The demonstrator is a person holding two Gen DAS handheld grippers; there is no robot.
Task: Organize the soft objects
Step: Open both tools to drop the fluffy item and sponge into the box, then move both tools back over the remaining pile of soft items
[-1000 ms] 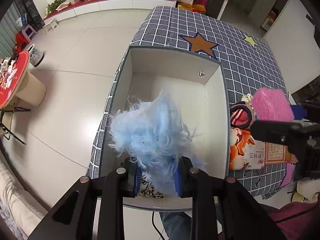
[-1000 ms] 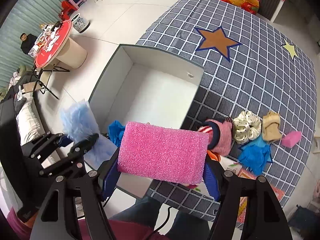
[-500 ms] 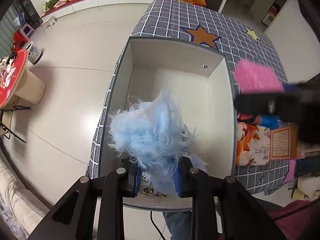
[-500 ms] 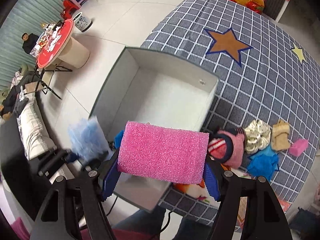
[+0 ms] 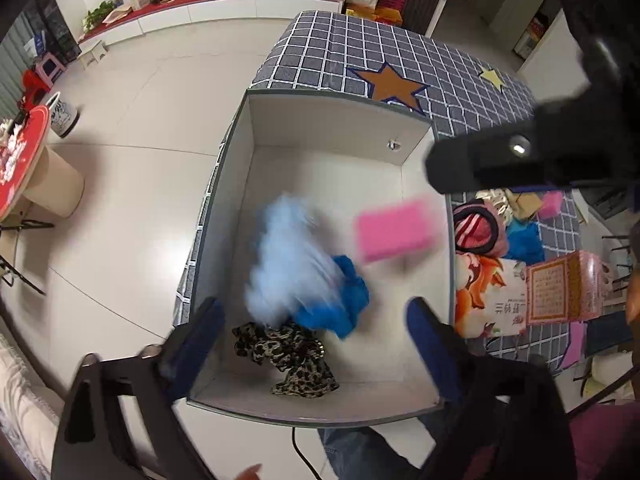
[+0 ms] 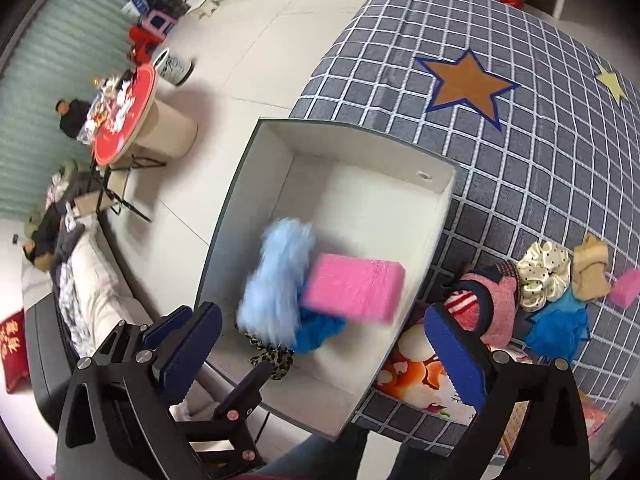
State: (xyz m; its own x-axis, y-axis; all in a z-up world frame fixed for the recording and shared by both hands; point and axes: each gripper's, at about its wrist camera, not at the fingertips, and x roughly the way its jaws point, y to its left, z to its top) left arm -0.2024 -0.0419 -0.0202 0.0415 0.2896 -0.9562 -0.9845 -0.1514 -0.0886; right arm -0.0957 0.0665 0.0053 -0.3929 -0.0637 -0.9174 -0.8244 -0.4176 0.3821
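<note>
Spreading wide, my left gripper (image 5: 312, 328) holds nothing, its blue pads parted over the white box (image 5: 224, 184). My right gripper (image 6: 320, 344) gapes empty the same way. Between them the pale blue fluffy piece (image 5: 290, 268) and the pink sponge block (image 6: 354, 288) show blurred inside the box; whether they touch its floor I cannot tell. A blue cloth (image 5: 340, 304) and a leopard-print scarf (image 5: 292, 354) lie crumpled on the box floor. More soft things sit on the checked tablecloth (image 6: 540, 168), just beside the box.

Our left hand-held gripper (image 5: 312, 320) and right hand-held gripper (image 6: 320, 332) share black frames, silver screws and blue pads (image 6: 456, 356).
</note>
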